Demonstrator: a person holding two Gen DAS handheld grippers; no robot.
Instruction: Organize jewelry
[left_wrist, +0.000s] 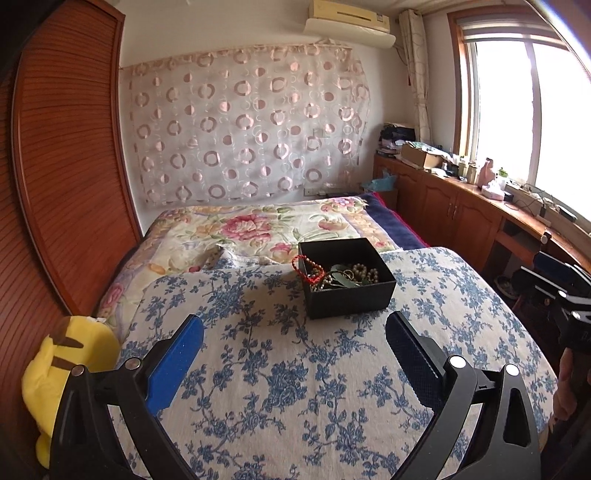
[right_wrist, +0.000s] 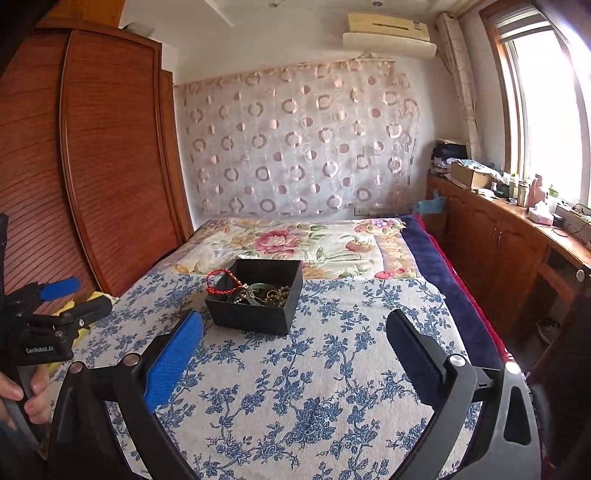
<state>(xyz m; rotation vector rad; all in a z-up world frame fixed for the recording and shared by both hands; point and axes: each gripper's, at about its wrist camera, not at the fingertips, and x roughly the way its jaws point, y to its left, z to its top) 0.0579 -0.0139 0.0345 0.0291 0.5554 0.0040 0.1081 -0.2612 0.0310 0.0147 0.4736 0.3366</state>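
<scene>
Where the blue-flowered cloth (left_wrist: 280, 369) covered the near part of the bed, one black box (left_wrist: 347, 291) sat open, square and matt, with no lid on it. Inside lay a tangle of jewelry: a strand of pale pearl beads (left_wrist: 364, 273), some thin gold-coloured links and a green leaf-shaped piece (left_wrist: 338, 277), too heaped to count apart. One red beaded bracelet (left_wrist: 306, 271) hung over the box's rim at about 9 o'clock, half inside and half outside. From the left wrist view the box stood at 12 o'clock, slightly toward 1; from the right wrist view it stood at about 11 o'clock (right_wrist: 258, 299).

Bare cloth lay open all round the box, widest on the near side. The cloth's edge dropped off at 3 o'clock toward a floor strip and a wooden desk (left_wrist: 461, 206) under the window; at 9 o'clock a wooden wardrobe (left_wrist: 70, 158) stood close, with one yellow plush toy (left_wrist: 62, 373) against it.

Two tools showed. The left tool (left_wrist: 295, 354) stood wide with nothing between its fingers, apart from the box. The right tool (right_wrist: 295, 354) likewise stood wide and empty, short of the box
</scene>
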